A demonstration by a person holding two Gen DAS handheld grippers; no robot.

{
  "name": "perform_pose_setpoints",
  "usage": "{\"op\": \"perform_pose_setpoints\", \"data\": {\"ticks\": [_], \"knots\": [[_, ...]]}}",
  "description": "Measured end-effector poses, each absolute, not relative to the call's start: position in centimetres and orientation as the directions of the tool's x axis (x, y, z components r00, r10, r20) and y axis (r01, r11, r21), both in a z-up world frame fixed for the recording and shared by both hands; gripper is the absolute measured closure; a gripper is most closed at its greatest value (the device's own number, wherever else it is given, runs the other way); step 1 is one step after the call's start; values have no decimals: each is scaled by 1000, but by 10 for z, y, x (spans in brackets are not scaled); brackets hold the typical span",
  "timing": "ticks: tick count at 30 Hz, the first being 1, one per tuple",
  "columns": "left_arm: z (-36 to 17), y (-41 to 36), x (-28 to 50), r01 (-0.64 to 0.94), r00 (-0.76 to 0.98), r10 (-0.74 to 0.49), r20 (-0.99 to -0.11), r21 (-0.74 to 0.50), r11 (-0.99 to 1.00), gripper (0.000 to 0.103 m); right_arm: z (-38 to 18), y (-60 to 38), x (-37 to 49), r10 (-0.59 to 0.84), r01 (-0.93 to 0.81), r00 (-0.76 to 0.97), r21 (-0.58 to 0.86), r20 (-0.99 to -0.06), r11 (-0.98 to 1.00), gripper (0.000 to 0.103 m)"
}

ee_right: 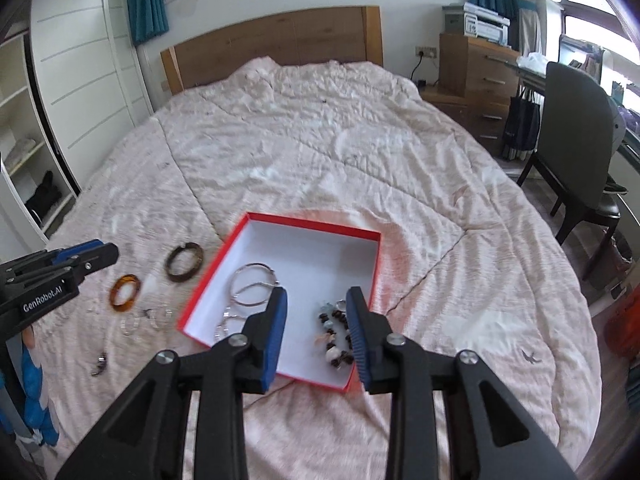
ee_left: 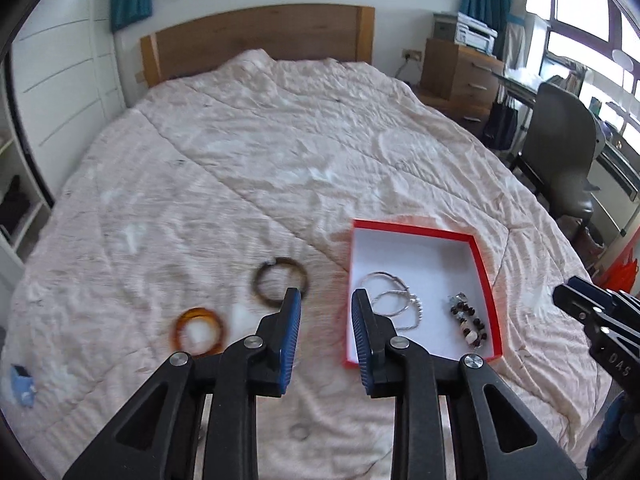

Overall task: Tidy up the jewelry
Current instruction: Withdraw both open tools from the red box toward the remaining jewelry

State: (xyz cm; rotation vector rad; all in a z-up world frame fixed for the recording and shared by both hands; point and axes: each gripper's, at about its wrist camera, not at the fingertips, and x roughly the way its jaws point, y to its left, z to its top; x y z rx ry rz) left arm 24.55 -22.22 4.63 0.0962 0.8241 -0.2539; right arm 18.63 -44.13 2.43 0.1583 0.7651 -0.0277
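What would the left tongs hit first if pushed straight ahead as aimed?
Probably bare quilt. The open left tongs aim between the dark brown bangle and the red-rimmed box; the gap looks free of jewelry. Depth is unclear, so the left finger might graze the bangle.

Daylight, bright, comes from the windows (ee_left: 576, 12) far right of both tools; panes blown out white, no detail. Bedspread (ee_left: 248, 152) evenly lit w/ soft wrinkle shadows, no hard edges. Box (ee_right: 256, 240) casts a reddish tint onto the fabric beside it. Strong fisheye: bed bulges round, walls bend, dark vignette at all corners. Left wrist view is smeared w/ motion blur, esp. the bangles (ee_left: 280, 284) just ahead of the left gripper (ee_left: 326, 300); finger pads stay sharper. Right wrist view crisper, slight softness near the rim.
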Motion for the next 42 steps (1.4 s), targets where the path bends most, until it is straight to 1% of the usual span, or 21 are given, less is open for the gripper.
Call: {"op": "perform_pose_setpoints", "data": {"ticks": [4, 10, 15, 16, 17, 19, 24, 26, 27, 34, 42], "knots": [[70, -194, 223, 225, 684, -148, -715, 13, 974, 77, 45, -433, 157, 47, 72, 746, 151, -664, 986, 74], [101, -141, 189, 170, 705, -114, -699, 10, 985, 74, 72, -417, 114, 74, 50, 782, 180, -619, 982, 74], [119, -101, 159, 121, 739, -81, -669, 15, 992, 69, 88, -401, 89, 97, 20, 800, 189, -592, 982, 74], [121, -95, 154, 114, 744, -75, -664, 16, 993, 66, 91, -397, 83, 103, 12, 803, 190, -586, 982, 74], [124, -85, 147, 100, 751, -65, -657, 16, 995, 59, 94, -392, 79, 110, 4, 807, 191, -581, 982, 74], [127, -71, 136, 83, 758, -54, -650, 14, 996, 55, 100, -383, 71, 121, -12, 812, 192, -571, 981, 74], [136, -38, 113, 59, 772, -42, -634, 6, 998, 55, 110, -362, 55, 141, -38, 821, 194, -553, 980, 74], [137, -26, 106, 47, 777, -37, -628, -1, 999, 48, 114, -353, 49, 148, -49, 824, 190, -548, 980, 74], [137, -21, 103, 41, 780, -35, -625, -4, 999, 47, 115, -349, 46, 150, -54, 824, 188, -547, 981, 74], [126, 2, 88, 6, 791, -6, -612, -2, 1000, 47, 116, -324, 36, 167, -83, 817, 174, -553, 981, 74], [90, 12, 97, -3, 758, -9, -652, -16, 1000, 47, 90, -302, 54, 196, -115, 779, 172, -596, 978, 74]]}}
